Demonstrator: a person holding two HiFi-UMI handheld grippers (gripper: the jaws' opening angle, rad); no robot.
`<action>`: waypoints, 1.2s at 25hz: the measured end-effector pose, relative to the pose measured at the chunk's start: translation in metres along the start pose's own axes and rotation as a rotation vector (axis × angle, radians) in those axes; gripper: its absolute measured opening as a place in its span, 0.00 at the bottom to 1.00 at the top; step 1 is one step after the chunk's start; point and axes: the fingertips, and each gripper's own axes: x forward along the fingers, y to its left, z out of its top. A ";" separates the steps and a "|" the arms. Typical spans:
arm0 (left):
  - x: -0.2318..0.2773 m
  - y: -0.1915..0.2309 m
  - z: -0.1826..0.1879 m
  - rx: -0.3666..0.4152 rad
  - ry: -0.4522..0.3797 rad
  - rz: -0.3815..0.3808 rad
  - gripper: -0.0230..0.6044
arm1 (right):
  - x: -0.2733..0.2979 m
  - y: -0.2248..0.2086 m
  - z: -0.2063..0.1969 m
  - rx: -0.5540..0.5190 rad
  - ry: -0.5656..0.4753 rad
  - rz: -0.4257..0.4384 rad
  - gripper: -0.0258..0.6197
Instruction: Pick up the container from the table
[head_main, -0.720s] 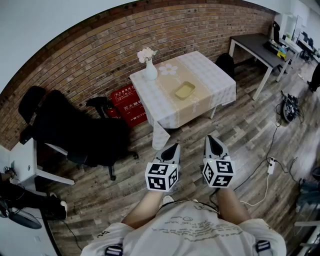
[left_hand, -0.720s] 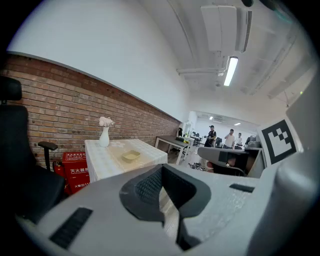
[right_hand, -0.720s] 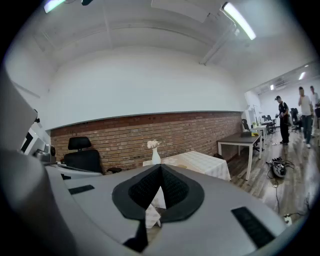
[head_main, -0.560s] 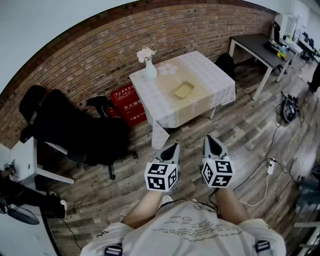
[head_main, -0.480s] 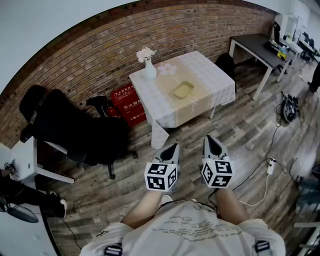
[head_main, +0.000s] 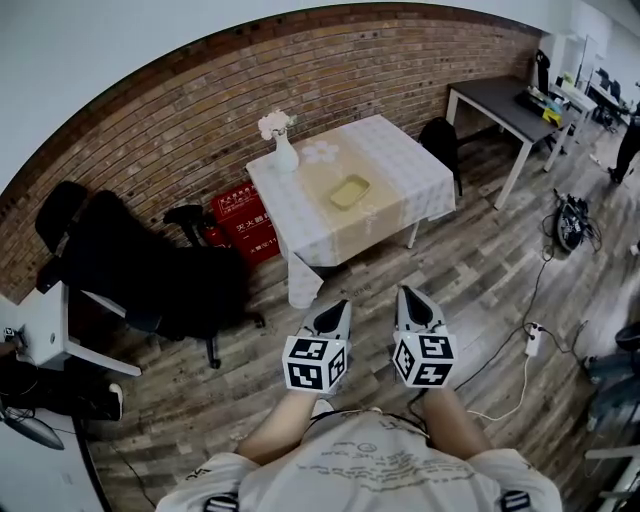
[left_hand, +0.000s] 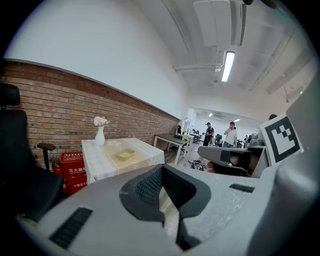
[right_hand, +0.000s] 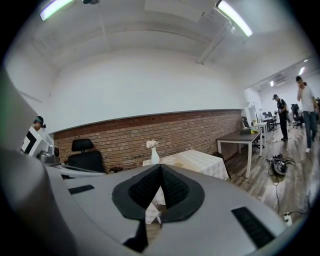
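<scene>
1. At the far left of the head view, a black office chair (head_main: 130, 265) stands on the wood floor. A white side table (head_main: 45, 335) is beside it at the left edge.
2. To the right of the chair, red crates (head_main: 243, 220) sit at the foot of the brick wall (head_main: 180, 120), just beside the table's left side.
3. In the upper centre, the table (head_main: 395, 160) is covered with a pale checked cloth. A white vase (head_main: 283, 150) holding flowers stands at its upper-left corner.
4. The container (head_main: 349, 192), a shallow yellowish tray, lies near the middle of the tabletop. It is to the lower right of the vase and not touching it. It is well apart from both grippers.
5. In the lower centre, the left gripper (head_main: 335, 308) is held over the floor and points toward the table. In the left gripper view its two dark pads meet at the tips, clenched on nothing. The container shows beyond them on the tabletop, left of centre.
6. Just to its right, the right gripper (head_main: 405, 296) also points toward the table. In the right gripper view its jaws are pressed together and empty, with the vase and table visible past the tips.
7. In the upper right, a dark desk (head_main: 495, 100) stands near the wall. In the lower right, a white cable (head_main: 530, 335) trails across the floor.
</scene>
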 end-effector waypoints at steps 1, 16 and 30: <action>0.002 -0.005 0.000 0.001 -0.002 -0.001 0.04 | -0.002 -0.003 0.000 0.000 0.002 0.007 0.04; 0.031 -0.058 -0.015 0.017 0.008 -0.026 0.04 | -0.029 -0.061 -0.016 0.030 0.023 -0.004 0.04; 0.090 -0.059 -0.005 0.023 0.010 -0.049 0.04 | 0.010 -0.090 -0.014 0.017 0.031 0.017 0.04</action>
